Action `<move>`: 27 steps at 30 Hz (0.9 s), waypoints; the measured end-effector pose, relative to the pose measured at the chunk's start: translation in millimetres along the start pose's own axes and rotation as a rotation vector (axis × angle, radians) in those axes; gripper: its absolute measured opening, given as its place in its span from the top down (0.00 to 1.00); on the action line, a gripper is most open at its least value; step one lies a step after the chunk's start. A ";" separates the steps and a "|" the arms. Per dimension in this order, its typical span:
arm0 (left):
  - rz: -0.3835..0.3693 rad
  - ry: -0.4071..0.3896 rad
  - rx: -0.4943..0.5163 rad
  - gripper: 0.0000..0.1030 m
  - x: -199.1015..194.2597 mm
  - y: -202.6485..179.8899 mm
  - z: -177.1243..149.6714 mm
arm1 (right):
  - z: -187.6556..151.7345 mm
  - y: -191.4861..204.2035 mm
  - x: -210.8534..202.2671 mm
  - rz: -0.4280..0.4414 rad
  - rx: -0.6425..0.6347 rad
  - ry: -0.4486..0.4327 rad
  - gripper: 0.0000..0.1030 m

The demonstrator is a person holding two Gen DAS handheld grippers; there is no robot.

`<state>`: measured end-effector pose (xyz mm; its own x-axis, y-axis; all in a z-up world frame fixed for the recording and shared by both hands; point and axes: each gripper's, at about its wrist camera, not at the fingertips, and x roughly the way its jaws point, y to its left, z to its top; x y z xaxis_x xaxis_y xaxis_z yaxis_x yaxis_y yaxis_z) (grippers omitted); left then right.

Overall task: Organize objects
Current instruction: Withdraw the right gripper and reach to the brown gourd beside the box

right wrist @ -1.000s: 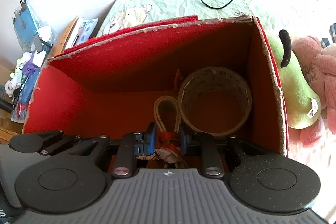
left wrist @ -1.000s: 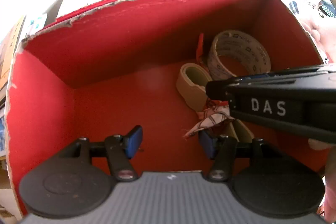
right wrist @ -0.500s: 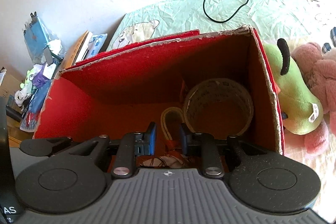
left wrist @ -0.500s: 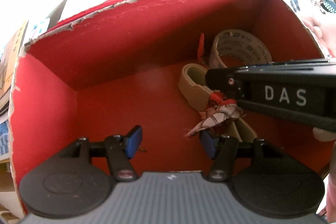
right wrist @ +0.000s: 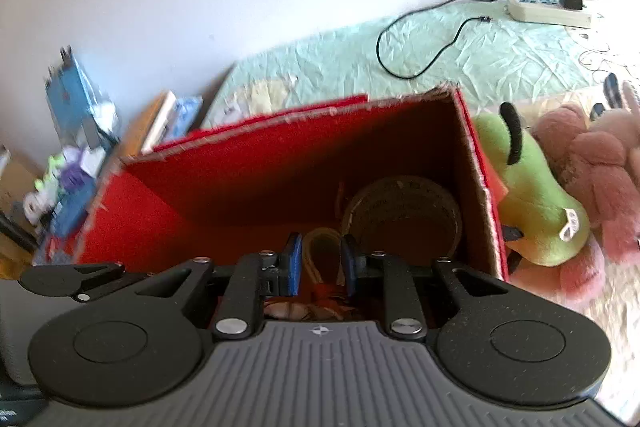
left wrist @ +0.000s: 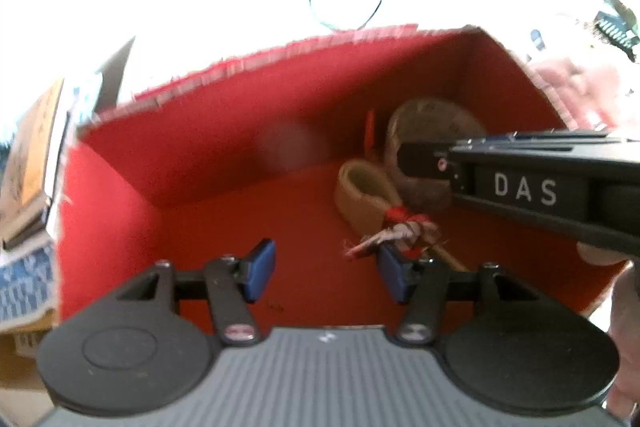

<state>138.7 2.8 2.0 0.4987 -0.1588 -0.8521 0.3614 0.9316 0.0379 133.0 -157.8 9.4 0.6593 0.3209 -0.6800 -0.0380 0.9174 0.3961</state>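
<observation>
A red cardboard box [left wrist: 224, 131] holds a large roll of tape [left wrist: 424, 119], a beige band [left wrist: 360, 195] and a small patterned cloth tied with red thread [left wrist: 396, 231]. My left gripper [left wrist: 324, 273] is open and empty over the box floor. My right gripper [right wrist: 320, 265] is open above the box, over the beige band [right wrist: 320, 247] and the cloth [right wrist: 320, 307]. Its black body marked DAS [left wrist: 524, 187] crosses the left wrist view. The tape roll [right wrist: 404, 215] lies in the box's right corner.
A green plush toy [right wrist: 532, 195] and a pink plush toy [right wrist: 592, 167] lie right of the box. A power strip [right wrist: 548, 5] with a charger and black cable lies on the pale green cover behind. Books and clutter [right wrist: 80, 147] stand at left.
My right gripper has let go of the patterned cloth and risen out of the box. The cloth now lies on the box floor by the beige band. Both views have pulled back.
</observation>
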 end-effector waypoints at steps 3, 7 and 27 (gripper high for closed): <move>0.004 -0.048 0.021 0.43 -18.0 -2.4 -2.8 | 1.1 -1.8 -21.9 0.037 0.015 -0.063 0.77; -0.037 -0.102 0.018 0.39 -40.9 -1.4 -10.4 | -5.1 -4.9 -48.1 0.029 0.038 -0.146 0.68; -0.114 -0.159 -0.135 0.40 -97.4 22.1 -55.6 | -54.5 -23.5 -105.0 0.144 0.036 -0.182 0.48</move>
<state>54.3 57.0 56.8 0.5827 -0.3053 -0.7532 0.3195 0.9382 -0.1331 23.8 -200.1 37.8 0.7736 0.3975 -0.4934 -0.1169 0.8549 0.5054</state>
